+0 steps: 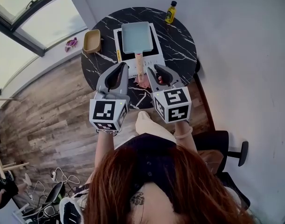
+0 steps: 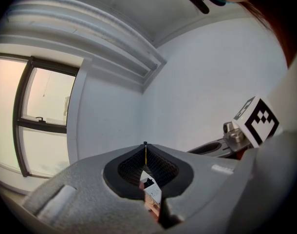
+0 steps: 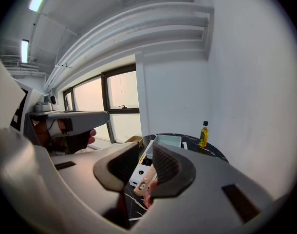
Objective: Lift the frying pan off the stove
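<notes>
A light blue rectangular frying pan (image 1: 137,36) sits on a white stove (image 1: 155,55), its wooden handle (image 1: 139,65) pointing toward me. In the head view both grippers hover at the table's near edge, either side of the handle's end and short of it. My left gripper (image 1: 120,67) has its tips together and holds nothing; its own view shows the left gripper (image 2: 145,146) against a bare wall. My right gripper (image 1: 157,70) stands open. In the right gripper view the handle (image 3: 146,175) and pan (image 3: 166,141) show through the gap of the right gripper (image 3: 146,151).
The stove stands on a round black marble table (image 1: 182,43) by a white wall. An oil bottle (image 1: 170,12) stands at the table's far right edge and a tan container (image 1: 91,41) at its left. A black chair (image 1: 226,146) is to my right, cables (image 1: 53,176) lie on the wooden floor.
</notes>
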Tool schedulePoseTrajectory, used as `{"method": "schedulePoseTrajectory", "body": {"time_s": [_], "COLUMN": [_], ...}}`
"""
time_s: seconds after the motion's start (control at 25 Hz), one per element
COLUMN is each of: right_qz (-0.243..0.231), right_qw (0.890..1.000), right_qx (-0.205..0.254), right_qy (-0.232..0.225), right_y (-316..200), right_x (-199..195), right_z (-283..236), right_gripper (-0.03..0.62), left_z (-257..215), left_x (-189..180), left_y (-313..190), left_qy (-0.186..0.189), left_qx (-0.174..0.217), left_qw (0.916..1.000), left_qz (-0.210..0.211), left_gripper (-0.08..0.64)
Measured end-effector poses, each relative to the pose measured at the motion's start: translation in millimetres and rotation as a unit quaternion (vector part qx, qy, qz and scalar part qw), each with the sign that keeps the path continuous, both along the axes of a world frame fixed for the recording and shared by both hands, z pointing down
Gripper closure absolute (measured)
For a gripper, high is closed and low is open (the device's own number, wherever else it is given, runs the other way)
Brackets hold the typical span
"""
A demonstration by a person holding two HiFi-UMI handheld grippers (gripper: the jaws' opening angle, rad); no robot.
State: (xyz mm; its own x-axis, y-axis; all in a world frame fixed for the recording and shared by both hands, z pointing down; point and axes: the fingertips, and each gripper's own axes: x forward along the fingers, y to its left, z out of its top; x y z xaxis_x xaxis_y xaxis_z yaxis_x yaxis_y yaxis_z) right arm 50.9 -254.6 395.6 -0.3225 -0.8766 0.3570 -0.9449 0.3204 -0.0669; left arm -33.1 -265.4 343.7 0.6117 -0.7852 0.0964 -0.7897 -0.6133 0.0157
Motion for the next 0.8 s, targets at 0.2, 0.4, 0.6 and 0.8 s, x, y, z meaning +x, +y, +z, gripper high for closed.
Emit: {"method": "schedulePoseTrajectory", "body": {"time_s": [0.2, 0.4, 0.6, 0.8], "right_qz": [-0.011, -0.023, -0.032, -0.036], "right_qw": [1.000, 0.999, 0.998, 0.997], "right_qx": [-0.014, -0.029, -0.050, -0.069], "right_qy": [-0.003, -0.008, -0.013, -0.020], "right_y": [-15.0, -32.1, -45.5, -61.9], "right_x": [0.8, -0.1, -1.4, -3.9], "right_z": [11.2, 24.3, 39.3, 53.6], "right_gripper": [0.489, 0.479, 0.469, 0.462], "left_z": [4.5, 9.9, 13.4, 17.4], "left_x": [1.6, 2.2, 0.9, -4.5], "left_y": [-11.7, -25.3, -36.5, -51.5], "left_qy": [-0.003, -0.006, -0.010, -0.013], "left_qx": [-0.005, -0.007, -0.011, -0.015], "left_qw": [1.0000, 0.9998, 0.9996, 0.9992], "left_qz": [-0.008, -0.016, -0.026, -0.033], "left_gripper": [0.548, 0.548, 0.548, 0.548]}}
